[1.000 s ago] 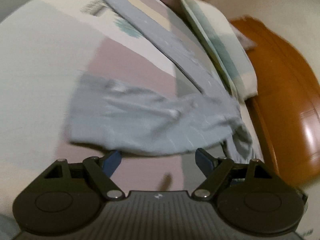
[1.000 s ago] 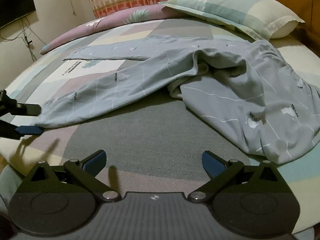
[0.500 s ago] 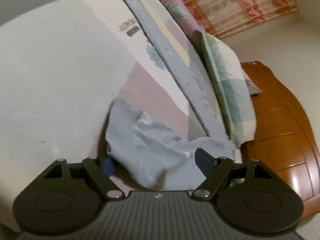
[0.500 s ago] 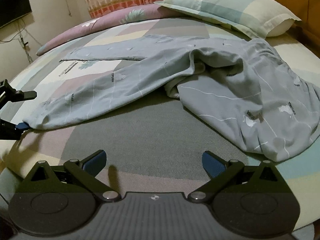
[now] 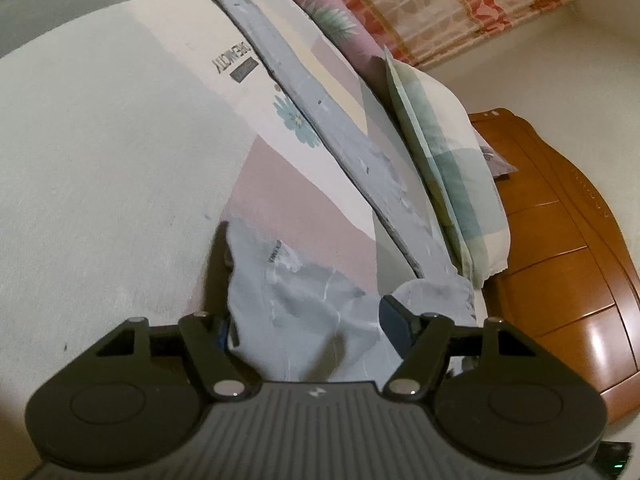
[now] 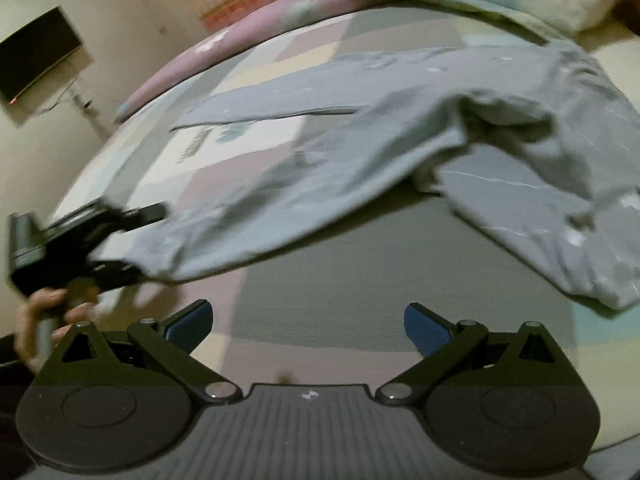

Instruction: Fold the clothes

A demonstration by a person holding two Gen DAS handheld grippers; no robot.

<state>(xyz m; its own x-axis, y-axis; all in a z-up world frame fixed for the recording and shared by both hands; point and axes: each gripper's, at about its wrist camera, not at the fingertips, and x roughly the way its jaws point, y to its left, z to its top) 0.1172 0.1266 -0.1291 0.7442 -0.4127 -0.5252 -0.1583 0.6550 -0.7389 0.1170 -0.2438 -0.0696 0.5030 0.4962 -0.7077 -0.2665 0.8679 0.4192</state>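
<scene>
Left gripper (image 5: 308, 324) first: its jaws stand apart around the cuff (image 5: 280, 276) of one leg of the grey pyjama trousers (image 6: 520, 184), cloth bunched between the pads, nothing pinched that I can see. In the right wrist view that same gripper (image 6: 132, 240) sits at the cuff end on the bed's left side, a hand (image 6: 44, 320) on its handle, the picture blurred.

The trousers sprawl across the bed (image 6: 340, 300): one leg runs to the left gripper, the other (image 5: 320, 108) lies flat toward the curtain, and the waist is heaped to the right, near the pillow (image 5: 452, 184).

The right gripper (image 6: 308, 324) hovers wide open over bare quilt, holding nothing, well short of the cloth.

Risks, I'd say: if the left one closes on a single layer or only the cuff's edge, the leg could slip out or twist when lifted. With the waist unpinned, any pull on the leg may drag the whole heap and rumple it more. The cuff also lies close to the mattress edge, so a dropped leg could slide off.

Writing: the quilt carries an upside-down printed word (image 5: 232, 58), too distorted to read surely. The small prints on the trousers are unreadable.
</scene>
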